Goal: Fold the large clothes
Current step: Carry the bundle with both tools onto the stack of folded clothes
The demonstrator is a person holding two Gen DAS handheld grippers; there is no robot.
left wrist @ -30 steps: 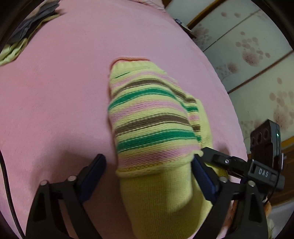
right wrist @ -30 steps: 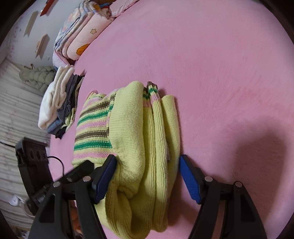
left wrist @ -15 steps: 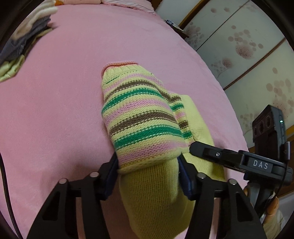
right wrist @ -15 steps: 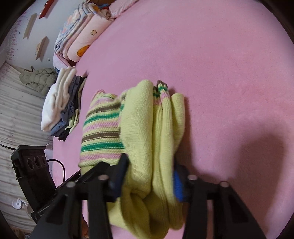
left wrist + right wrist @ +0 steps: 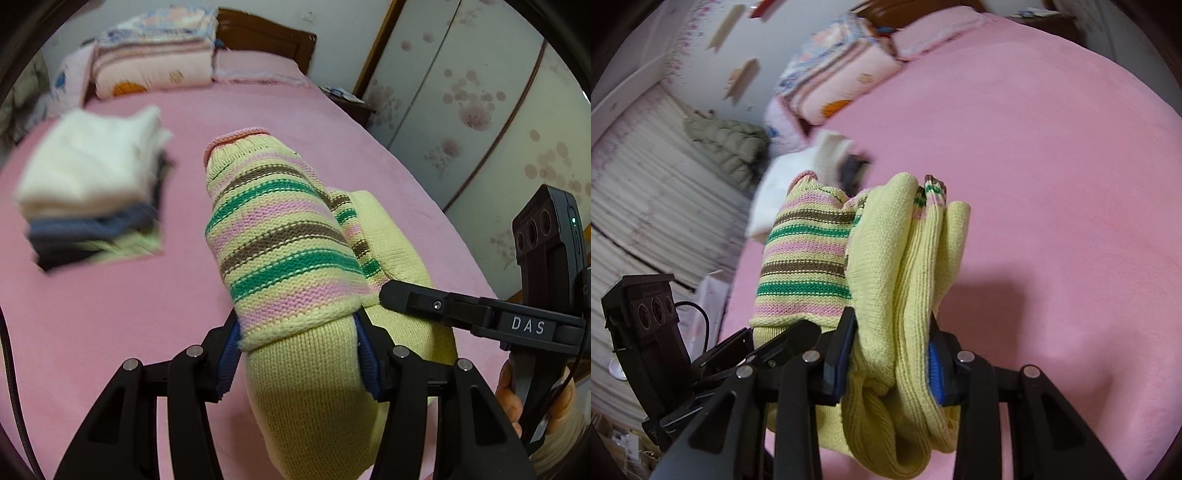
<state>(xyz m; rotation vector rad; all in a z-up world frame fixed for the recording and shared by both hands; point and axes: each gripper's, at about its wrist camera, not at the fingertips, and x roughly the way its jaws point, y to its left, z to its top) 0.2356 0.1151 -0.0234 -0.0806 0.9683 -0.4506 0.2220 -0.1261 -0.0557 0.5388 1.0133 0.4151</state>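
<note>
A folded yellow knit sweater (image 5: pixel 280 243) with green, pink and brown stripes is held up off the pink bed (image 5: pixel 110 317). My left gripper (image 5: pixel 297 354) is shut on its striped left side. My right gripper (image 5: pixel 892 362) is shut on the plain yellow right side of the sweater (image 5: pixel 886 258). The right gripper's body (image 5: pixel 480 317) shows at the right of the left wrist view, and the left gripper's body (image 5: pixel 646 332) shows at the left of the right wrist view.
A stack of folded clothes (image 5: pixel 92 192), white on top, lies on the bed ahead to the left, and shows in the right wrist view (image 5: pixel 798 184). Folded quilts (image 5: pixel 155 55) sit by the headboard. A wardrobe (image 5: pixel 480 110) stands at the right.
Both grippers closed on the sweater and lifted it off the bed. The views tilted up, so the clothes stack and headboard now show.
</note>
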